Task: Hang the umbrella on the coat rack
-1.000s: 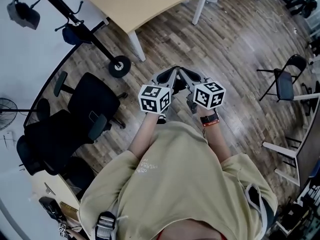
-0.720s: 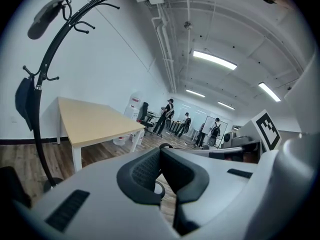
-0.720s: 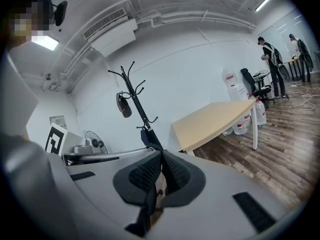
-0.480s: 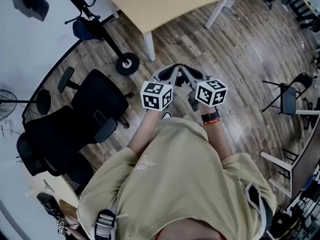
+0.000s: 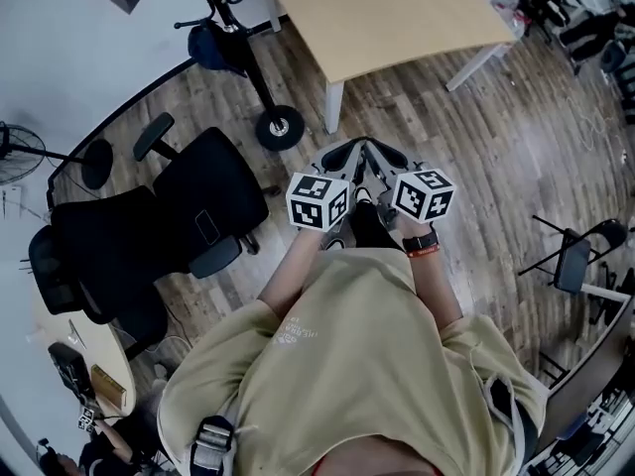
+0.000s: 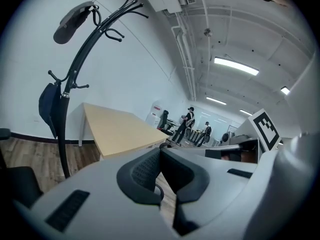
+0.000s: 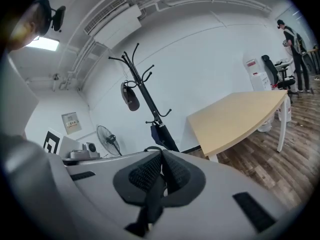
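Note:
The dark blue umbrella hangs folded against the pole of the black coat rack, which stands on a wheeled base by the white wall. Both gripper views show it too: the umbrella on the coat rack at the left, and the umbrella low on the coat rack at centre. My left gripper and right gripper are held side by side in front of my chest, well short of the rack. Both are shut, with nothing seen between the jaws.
A tan table stands just right of the rack. Black office chairs crowd the floor to my left, with a standing fan behind them. A folding chair is at the right. People stand far off.
The whole scene has slid to the right in the head view, bringing the rack and table nearer the centre. Both grippers stay shut and together.

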{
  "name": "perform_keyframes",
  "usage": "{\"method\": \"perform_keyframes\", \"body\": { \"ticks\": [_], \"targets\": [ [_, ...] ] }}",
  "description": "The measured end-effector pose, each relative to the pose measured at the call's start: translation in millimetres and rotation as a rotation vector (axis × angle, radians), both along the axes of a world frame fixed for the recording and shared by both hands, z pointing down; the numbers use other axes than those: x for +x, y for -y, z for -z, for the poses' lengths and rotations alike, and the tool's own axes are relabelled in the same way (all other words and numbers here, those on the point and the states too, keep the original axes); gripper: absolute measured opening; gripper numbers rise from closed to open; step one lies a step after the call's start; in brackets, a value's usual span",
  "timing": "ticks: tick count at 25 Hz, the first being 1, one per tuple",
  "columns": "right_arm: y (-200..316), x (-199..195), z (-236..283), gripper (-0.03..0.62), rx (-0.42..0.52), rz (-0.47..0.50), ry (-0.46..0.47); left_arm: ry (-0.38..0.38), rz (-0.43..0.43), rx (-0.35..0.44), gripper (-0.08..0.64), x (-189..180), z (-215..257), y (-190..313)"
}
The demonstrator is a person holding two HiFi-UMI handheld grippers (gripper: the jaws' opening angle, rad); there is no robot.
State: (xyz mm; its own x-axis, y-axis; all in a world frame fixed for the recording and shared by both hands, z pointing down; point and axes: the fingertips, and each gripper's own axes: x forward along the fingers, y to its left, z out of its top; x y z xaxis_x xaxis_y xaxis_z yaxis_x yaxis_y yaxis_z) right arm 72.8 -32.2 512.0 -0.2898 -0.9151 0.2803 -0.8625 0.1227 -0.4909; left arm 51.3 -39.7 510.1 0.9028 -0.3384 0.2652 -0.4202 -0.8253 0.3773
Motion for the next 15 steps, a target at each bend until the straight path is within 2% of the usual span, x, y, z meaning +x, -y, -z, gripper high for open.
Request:
{"method": "perform_keyframes", "body": {
  "ticks": [7, 15],
  "targets": [
    [61.2, -3.9, -9.3, 0.018, -0.014, 0.192, 0.039, 0.048, 0.165, 0.006, 0.023, 0.0, -4.0, 59.8],
    [130.1, 10.2, 2.2, 0.018, -0.010, 0.369, 0.066, 0.041, 0.351, 0.000, 0.023, 9.0, 8.1, 121.1]
  ]
}}
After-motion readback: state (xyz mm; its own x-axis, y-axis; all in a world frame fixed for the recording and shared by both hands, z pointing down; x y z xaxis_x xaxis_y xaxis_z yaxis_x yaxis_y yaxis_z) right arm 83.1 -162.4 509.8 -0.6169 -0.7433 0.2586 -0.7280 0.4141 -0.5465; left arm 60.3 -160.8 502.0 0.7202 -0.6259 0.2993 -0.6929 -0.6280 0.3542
